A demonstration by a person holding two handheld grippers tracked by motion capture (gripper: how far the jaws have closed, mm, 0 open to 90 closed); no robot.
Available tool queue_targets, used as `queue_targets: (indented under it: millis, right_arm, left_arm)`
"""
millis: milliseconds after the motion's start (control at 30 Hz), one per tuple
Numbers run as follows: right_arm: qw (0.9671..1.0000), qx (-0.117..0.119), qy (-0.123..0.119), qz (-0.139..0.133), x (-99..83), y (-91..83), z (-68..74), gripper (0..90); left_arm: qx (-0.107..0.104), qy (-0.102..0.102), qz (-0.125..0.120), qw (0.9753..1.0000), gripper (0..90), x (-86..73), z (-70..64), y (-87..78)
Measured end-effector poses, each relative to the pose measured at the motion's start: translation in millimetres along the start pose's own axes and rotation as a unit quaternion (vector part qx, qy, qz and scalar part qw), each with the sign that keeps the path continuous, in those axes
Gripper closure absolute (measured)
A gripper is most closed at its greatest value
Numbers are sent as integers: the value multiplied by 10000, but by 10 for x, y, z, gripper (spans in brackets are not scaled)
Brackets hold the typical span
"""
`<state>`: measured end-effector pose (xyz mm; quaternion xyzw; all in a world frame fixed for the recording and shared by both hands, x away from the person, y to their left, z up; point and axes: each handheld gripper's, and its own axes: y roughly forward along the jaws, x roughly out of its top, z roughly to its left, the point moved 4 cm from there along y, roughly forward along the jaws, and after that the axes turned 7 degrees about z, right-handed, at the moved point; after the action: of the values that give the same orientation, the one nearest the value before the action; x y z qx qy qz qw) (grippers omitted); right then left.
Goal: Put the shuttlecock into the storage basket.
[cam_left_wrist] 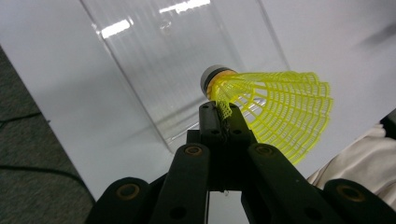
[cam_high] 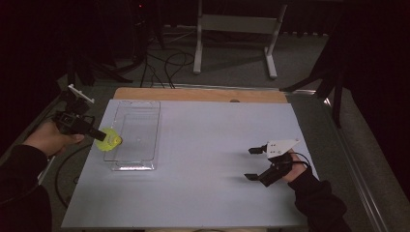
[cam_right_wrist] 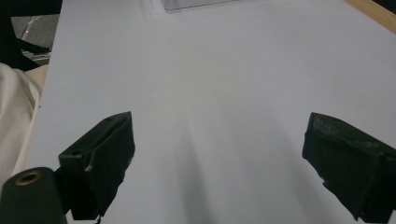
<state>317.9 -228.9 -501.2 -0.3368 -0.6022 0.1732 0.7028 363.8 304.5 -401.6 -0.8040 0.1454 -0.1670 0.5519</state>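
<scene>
Holding a yellow shuttlecock (cam_high: 108,140) by the edge of its mesh skirt, my left tool (cam_high: 99,134) sits at the left long wall of the clear plastic tray (cam_high: 145,108). In the high view the shuttlecock hangs over that wall, roughly midway along the tray's length, partly above the tray's inside; I cannot tell whether it touches the plastic. In the left gripper view the jaws are pressed together on a fold of the yellow mesh (cam_left_wrist: 224,110), with the skirt (cam_left_wrist: 280,107) fanning out to one side and the grey cork cap (cam_left_wrist: 211,76) pointing toward the ribbed floor of the tray (cam_left_wrist: 154,60). My left hand (cam_high: 48,139) stays off the desk (cam_high: 208,130), out past the tray's left side.

My right tool (cam_high: 252,163) is well apart from the tray, off to its right on the near part of the desk, with the grey three-cornered plate (cam_high: 281,147) on top. Its jaws are spread wide and grip nothing; in the right gripper view bare white desk (cam_right_wrist: 219,93) lies between the two black pads (cam_right_wrist: 109,154), and a corner of the tray (cam_right_wrist: 196,3) shows at the far edge.
</scene>
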Motion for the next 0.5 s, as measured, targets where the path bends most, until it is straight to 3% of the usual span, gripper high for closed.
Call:
queue_targets:
  millis: [500]
  right_arm:
    - [10000, 31, 11, 23, -27, 26, 14, 94]
  left_arm:
    - [158, -104, 430, 9989, 900, -16, 91, 179]
